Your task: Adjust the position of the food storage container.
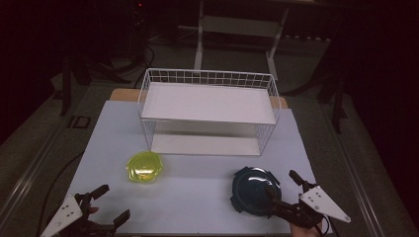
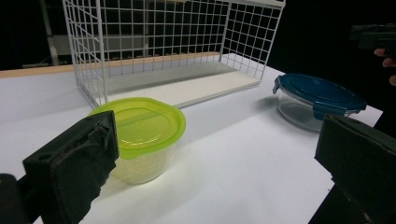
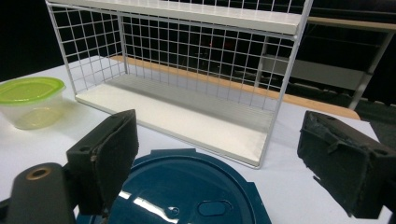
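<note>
Dim room, grey floor (image 1: 34, 143), white table frame (image 1: 237, 29) behind

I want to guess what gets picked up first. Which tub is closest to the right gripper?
The blue-lidded tub, the round one with clip tabs. It sits right by the open right gripper. The yellow-green-lidded tub stands farther off, nearer the left gripper.

White wire shelf rack (image 1: 207, 111), white table (image 1: 197, 197), possibly stands behind

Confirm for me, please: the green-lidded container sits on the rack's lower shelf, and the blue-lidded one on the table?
Not quite. The green-lidded container stands on the table in front of the rack, as the high view shows. The blue-lidded one is on the table.
</note>
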Tool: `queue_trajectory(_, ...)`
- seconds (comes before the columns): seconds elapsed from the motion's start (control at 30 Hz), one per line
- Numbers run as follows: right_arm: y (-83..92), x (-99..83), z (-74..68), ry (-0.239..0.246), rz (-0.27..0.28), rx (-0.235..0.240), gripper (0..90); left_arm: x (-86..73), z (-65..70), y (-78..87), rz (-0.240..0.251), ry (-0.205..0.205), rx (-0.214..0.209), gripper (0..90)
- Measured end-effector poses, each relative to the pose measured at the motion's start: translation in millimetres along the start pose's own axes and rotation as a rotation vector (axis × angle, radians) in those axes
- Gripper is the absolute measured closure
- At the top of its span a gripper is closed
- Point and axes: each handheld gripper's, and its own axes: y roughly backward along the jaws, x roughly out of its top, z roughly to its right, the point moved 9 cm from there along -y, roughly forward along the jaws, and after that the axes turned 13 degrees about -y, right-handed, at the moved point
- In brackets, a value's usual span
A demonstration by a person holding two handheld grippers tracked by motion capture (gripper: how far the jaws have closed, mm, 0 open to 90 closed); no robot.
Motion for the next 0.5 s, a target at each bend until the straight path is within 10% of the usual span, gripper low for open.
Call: queue_trajectory(0.5, 11.5, 19.4, -9.1, -0.024, 0.030, 0.039, 12.0, 0.3, 0.1, 0.1, 0.000, -0.008, 0.003, 0.0)
